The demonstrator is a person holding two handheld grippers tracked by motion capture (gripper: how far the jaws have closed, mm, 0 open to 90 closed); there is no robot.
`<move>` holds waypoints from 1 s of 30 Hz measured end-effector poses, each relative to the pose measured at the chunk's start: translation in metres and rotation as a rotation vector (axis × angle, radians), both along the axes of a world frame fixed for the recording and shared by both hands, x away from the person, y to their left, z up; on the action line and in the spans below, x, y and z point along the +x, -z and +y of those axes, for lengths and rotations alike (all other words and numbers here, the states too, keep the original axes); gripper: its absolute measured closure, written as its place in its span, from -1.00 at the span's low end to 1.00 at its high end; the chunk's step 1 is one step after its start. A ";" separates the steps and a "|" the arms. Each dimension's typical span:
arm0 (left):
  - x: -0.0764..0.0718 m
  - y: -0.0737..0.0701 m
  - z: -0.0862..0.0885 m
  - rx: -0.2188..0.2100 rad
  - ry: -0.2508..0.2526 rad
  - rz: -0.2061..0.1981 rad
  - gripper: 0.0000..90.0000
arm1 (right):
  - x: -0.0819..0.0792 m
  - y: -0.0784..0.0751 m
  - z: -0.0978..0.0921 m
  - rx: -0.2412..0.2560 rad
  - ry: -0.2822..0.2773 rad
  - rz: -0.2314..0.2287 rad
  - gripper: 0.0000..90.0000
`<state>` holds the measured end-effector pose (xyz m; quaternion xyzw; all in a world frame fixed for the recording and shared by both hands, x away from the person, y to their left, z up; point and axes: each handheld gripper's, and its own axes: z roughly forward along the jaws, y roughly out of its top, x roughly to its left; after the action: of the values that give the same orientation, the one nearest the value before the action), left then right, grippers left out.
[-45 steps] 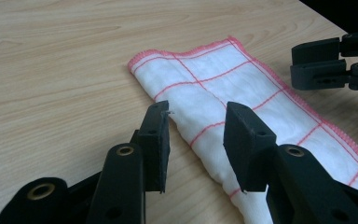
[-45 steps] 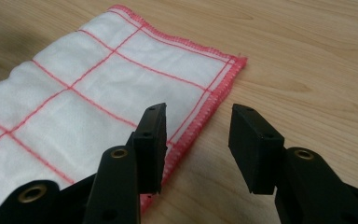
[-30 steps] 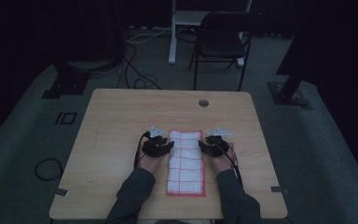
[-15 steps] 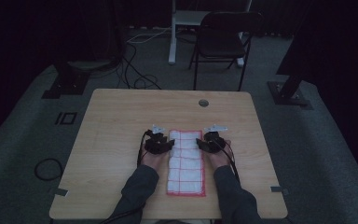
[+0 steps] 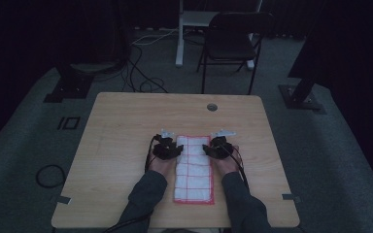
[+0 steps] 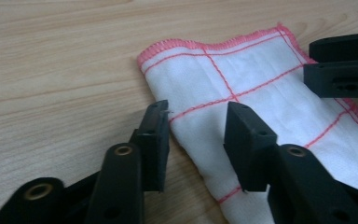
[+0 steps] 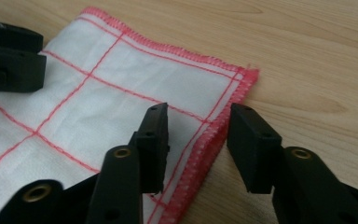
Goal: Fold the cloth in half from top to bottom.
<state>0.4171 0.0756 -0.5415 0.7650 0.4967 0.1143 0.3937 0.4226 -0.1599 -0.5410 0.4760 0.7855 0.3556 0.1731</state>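
Observation:
A white cloth with red grid lines and a red stitched hem (image 5: 193,167) lies flat as a long folded strip on the wooden table (image 5: 126,121). My left gripper (image 5: 169,149) sits at the cloth's far left edge, open, its jaws straddling the folded edge (image 6: 186,126). My right gripper (image 5: 215,147) sits at the far right edge, open, its jaws either side of the red hem (image 7: 209,135). In the left gripper view (image 6: 196,140) the other gripper's jaws (image 6: 342,70) show at the upper right. The right gripper view (image 7: 198,144) shows the left gripper's jaws (image 7: 9,56) at the upper left.
A round cable hole (image 5: 212,107) lies in the table's far side. Behind the table stands a black folding chair (image 5: 230,41). Cables (image 5: 141,77) trail on the grey floor, and stand bases (image 5: 68,87) sit to the left and right.
Both grippers have slid forward along the cloth's sides, away from the person, and now sit at its far corners. The cloth has stayed flat.

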 end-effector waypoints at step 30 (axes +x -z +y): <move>0.005 -0.005 -0.003 0.017 0.028 0.008 0.93 | 0.000 -0.003 0.003 0.018 -0.038 0.018 0.91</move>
<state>0.4216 0.0721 -0.5362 0.7756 0.4867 0.1100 0.3866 0.4231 -0.1567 -0.5378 0.4658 0.7927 0.3613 0.1550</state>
